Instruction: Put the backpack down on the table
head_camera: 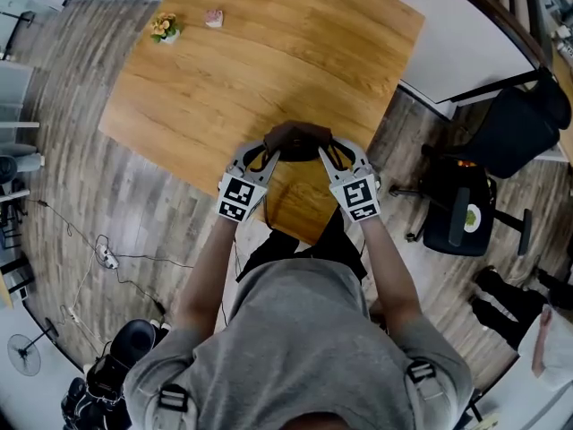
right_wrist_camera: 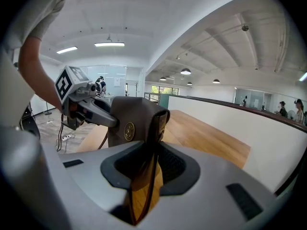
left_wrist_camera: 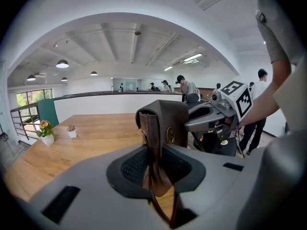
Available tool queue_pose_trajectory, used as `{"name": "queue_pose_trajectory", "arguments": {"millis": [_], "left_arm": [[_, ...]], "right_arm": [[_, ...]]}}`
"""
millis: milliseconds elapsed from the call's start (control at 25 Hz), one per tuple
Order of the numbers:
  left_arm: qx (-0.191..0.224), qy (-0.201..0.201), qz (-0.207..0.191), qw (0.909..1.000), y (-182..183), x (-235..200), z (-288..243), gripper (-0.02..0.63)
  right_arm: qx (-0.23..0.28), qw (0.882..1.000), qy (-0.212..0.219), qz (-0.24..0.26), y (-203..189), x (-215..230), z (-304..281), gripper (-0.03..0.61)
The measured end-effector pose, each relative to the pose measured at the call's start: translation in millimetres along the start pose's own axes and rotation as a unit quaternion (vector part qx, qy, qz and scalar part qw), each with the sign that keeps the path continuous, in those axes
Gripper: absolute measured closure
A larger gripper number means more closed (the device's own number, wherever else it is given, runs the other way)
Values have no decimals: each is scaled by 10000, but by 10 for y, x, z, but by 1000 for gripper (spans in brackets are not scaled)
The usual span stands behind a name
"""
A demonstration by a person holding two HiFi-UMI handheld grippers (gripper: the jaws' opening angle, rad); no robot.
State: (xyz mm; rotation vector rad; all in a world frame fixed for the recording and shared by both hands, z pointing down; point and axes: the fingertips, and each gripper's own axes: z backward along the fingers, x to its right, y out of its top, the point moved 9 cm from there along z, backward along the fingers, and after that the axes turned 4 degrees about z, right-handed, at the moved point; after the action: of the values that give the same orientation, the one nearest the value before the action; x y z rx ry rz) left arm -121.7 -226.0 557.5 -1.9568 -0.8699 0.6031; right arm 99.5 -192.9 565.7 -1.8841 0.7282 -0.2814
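**Desk:** Where is the backpack?

**Photographer:** A brown leather backpack (head_camera: pixel 298 139) is hanging upright over the near corner of a wooden table (head_camera: pixel 224 70). A round gold emblem (left_wrist_camera: pixel 170 135) is showing on the face turned toward the person. Whether its base is touching the wood, no view is settling.

**Desk:** Who is holding it?

**Photographer:** A person in a grey shirt (head_camera: pixel 304 330) is standing at that corner and gripping it from both sides. The left gripper (head_camera: pixel 271 153) is pinching the bag's left edge, with a brown strap (left_wrist_camera: pixel 156 176) running down through the narrow slot between its jaws. The right gripper (head_camera: pixel 325 153) is doing the same on the opposite edge, jaws narrow and clamped on leather. Both are angling inward, their marker cubes facing up.

**Desk:** Anything else on the table?

**Photographer:** A small pot of yellow flowers (head_camera: pixel 164 29) and a smaller potted plant (head_camera: pixel 213 18) are sitting near each other by the far corner, well apart from the bag.

**Desk:** And beyond it?

**Photographer:** A plank floor (head_camera: pixel 81 195) is spreading around the table. A black office chair (head_camera: pixel 466 209) is standing to the person's right, and a cable (head_camera: pixel 106 258) is trailing across the floor on the left. People (left_wrist_camera: pixel 187 87) are standing in the background beyond a long white counter (left_wrist_camera: pixel 96 102).
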Motion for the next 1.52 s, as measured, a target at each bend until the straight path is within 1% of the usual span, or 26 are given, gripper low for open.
{"name": "queue_pose_trajectory", "arguments": {"millis": [160,640,920,1120,1280,1520], "left_arm": [[-202,43,-86,9997,-121,-16,-73,522],[-380,151,-122,9991,-257,-9,-280,522],[-630,184,-384,9971,-354,17,-365,517],[-571,206,-512,9968,-376,2,-416,515],[-542,212,-445,9973,-383,-17,-418,514],[-517,179,-40,9985,-438,-76,-402,495]], "right_arm": [[-265,9981,45,551,-96,-44,-94,479],[-435,9970,128,624,-284,46,-196,480],[-532,9949,170,837,-390,51,-235,479],[-532,9940,153,948,-433,61,-255,477],[-507,9948,142,868,-450,57,-264,477],[-436,9974,135,556,-486,67,-274,454]]}}
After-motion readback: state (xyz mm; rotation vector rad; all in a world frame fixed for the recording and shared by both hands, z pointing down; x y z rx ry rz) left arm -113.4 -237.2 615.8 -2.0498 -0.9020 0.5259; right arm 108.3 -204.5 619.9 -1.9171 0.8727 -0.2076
